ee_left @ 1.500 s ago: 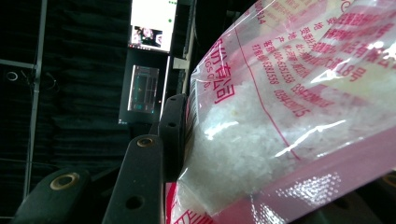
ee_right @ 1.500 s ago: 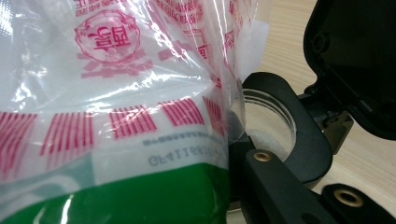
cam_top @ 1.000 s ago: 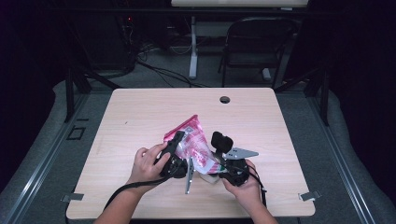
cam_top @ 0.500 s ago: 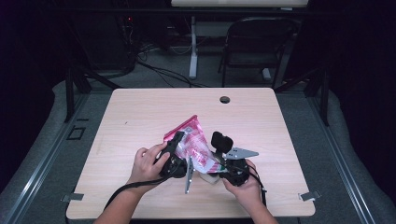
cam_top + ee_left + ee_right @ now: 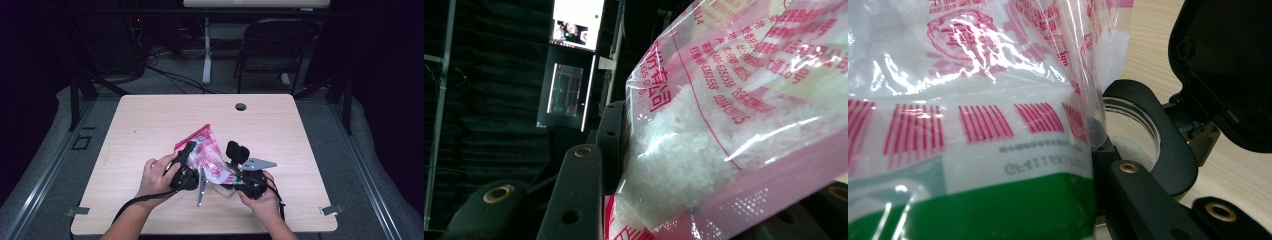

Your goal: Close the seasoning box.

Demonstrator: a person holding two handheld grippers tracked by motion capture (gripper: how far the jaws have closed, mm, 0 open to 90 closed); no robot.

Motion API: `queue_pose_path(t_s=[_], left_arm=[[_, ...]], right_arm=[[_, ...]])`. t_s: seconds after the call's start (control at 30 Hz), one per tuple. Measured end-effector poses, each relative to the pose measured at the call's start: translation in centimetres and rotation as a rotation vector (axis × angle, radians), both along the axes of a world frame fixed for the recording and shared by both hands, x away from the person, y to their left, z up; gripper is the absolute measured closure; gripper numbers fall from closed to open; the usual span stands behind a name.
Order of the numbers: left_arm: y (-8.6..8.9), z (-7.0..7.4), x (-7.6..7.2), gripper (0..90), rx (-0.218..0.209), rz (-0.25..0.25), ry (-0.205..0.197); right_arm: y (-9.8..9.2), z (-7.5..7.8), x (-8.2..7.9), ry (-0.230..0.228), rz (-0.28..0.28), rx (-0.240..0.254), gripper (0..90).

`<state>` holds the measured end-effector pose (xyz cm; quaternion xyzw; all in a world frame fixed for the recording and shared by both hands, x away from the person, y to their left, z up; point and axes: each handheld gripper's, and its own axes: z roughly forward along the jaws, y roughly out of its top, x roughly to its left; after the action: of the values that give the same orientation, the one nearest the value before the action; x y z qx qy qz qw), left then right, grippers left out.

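Note:
A clear plastic bag [image 5: 205, 152] with pink print, part full of white grains, is tilted above the table between both hands. My left gripper [image 5: 187, 165] is shut on its lower part; in the left gripper view the bag [image 5: 724, 125] sits pressed between the black jaws. My right gripper [image 5: 245, 182] is shut on a small clear container [image 5: 226, 190] whose black flip lid [image 5: 237, 151] stands open. In the right gripper view the bag [image 5: 973, 100] hangs right beside the container's round mouth [image 5: 1135, 135], with the lid [image 5: 1228, 65] at the right and one finger [image 5: 1143, 200] below.
The light wooden table [image 5: 150, 125] has a round cable hole [image 5: 241, 106] near its far edge. A folding chair [image 5: 272, 45] and cables stand on the floor behind it. Cables trail from both grippers toward the near edge.

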<state>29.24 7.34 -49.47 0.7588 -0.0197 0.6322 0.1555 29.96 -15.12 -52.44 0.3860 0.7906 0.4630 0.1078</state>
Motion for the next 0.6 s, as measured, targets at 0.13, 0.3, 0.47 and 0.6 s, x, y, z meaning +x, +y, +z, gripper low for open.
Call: queue_pose_path(t_s=[0.13, 0.3, 0.47, 0.6], left_arm=[[0.1, 0.0, 0.1, 67.5, -0.005, 0.002, 0.011], [0.5, -0.2, 0.3, 67.6, -0.036, 0.010, 0.044], [0.9, -0.3, 0.6, 67.7, -0.071, 0.011, 0.080], [1.1, -0.6, 0.8, 67.8, -0.101, 0.015, 0.116]], right_arm=[[0.0, 0.1, 0.1, 0.001, 0.001, -0.005, 89.8], [0.1, 0.1, 0.1, -0.004, 0.000, 0.000, 89.8], [0.1, 0.3, 0.2, -0.005, 0.006, 0.000, 89.8], [0.2, 0.3, 0.3, -0.004, 0.003, 0.003, 89.7]])
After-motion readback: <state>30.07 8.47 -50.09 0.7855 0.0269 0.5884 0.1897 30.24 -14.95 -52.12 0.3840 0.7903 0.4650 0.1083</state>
